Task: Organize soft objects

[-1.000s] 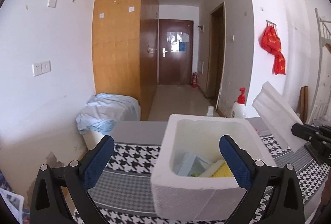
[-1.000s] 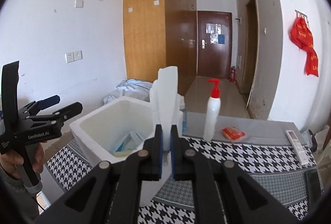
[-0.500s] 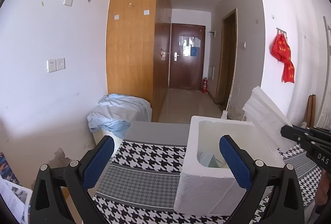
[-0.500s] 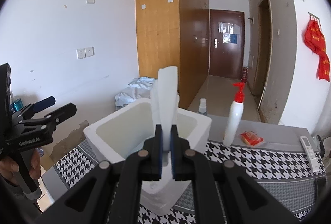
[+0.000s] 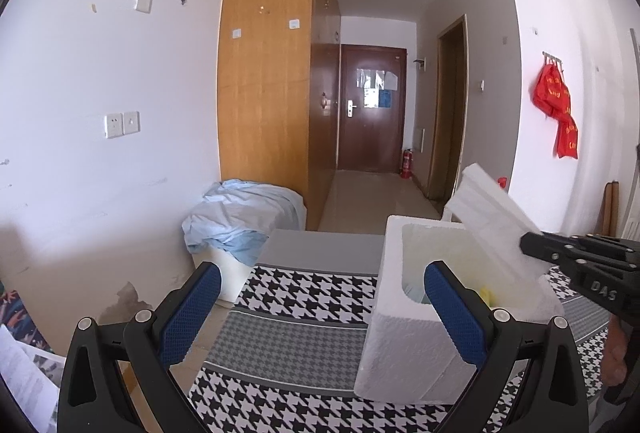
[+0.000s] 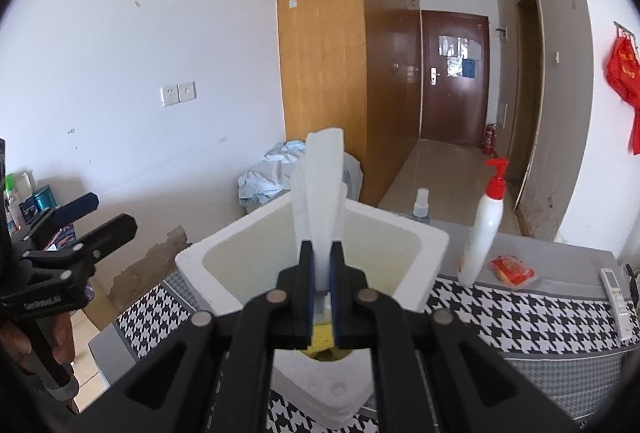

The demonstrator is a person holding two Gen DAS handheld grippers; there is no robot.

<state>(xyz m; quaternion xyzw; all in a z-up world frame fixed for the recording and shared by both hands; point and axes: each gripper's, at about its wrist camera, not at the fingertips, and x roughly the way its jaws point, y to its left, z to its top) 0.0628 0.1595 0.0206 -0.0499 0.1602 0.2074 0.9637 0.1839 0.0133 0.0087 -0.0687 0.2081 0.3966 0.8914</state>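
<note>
An open white foam box (image 5: 404, 345) stands on the houndstooth tablecloth (image 5: 288, 321), with a yellow soft item (image 5: 486, 293) showing inside. My right gripper (image 6: 322, 249) is shut on the box's white foam lid (image 6: 322, 177), held edge-on and tilted above the box (image 6: 216, 273). In the left wrist view the lid (image 5: 492, 209) leans over the box's right rim, with the right gripper (image 5: 530, 247) clamped on it. My left gripper (image 5: 322, 273) is open and holds nothing, with its right finger in front of the box's left wall. The right wrist view shows the left gripper (image 6: 112, 213) off to the left in a hand.
Behind the box stand a white pump bottle with a red top (image 6: 486, 225) and a small spray bottle (image 6: 421, 205). A red packet (image 6: 512, 269) and a remote (image 6: 614, 289) lie at the right. A light blue cloth heap (image 5: 240, 217) sits on a white bin beyond the table's left edge.
The left gripper has swung left, so the box now sits at the right of its view. The right gripper has carried the lid left, over the box. Both grips are unchanged.
</note>
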